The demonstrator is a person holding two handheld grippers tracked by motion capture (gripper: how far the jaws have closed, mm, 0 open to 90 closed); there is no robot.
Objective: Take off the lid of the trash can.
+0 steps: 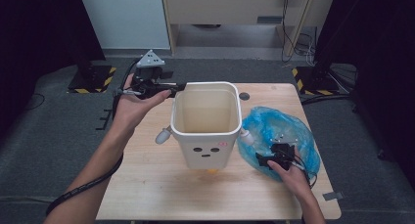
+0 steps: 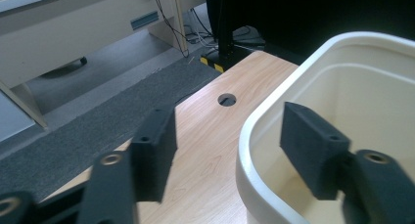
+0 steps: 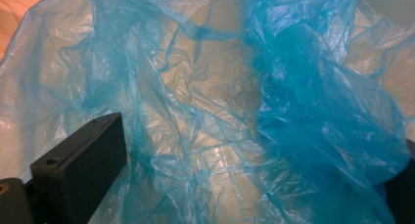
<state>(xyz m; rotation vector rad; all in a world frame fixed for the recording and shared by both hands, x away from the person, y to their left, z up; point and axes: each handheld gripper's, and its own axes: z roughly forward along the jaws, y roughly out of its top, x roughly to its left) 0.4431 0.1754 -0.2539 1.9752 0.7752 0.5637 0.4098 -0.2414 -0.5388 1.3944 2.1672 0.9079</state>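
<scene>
From above, your left gripper (image 1: 169,90) sat at the back left corner of the white bin (image 1: 206,123), which stood upright in the middle of the wooden table (image 1: 147,185). That view could not settle how the jaws met the rim. The left gripper view did: your left gripper (image 2: 230,150) straddled the bin's (image 2: 342,87) rounded edge, one jaw outside over the table (image 2: 205,150), the other inside the bin, both clear of the plastic, standing half open with the rim between them. It also showed a round hole (image 2: 226,99) in the tabletop beyond the bin.

Your right gripper (image 1: 274,157) rested on the crumpled blue bag (image 1: 279,128), lying on the table just right of the bin. From above its jaws were too small to read. In the right gripper view your right gripper (image 3: 254,175) had its jaws set wide, with folds of the bag (image 3: 205,101) bunched between them; whether they pinched the film I could not tell.
</scene>
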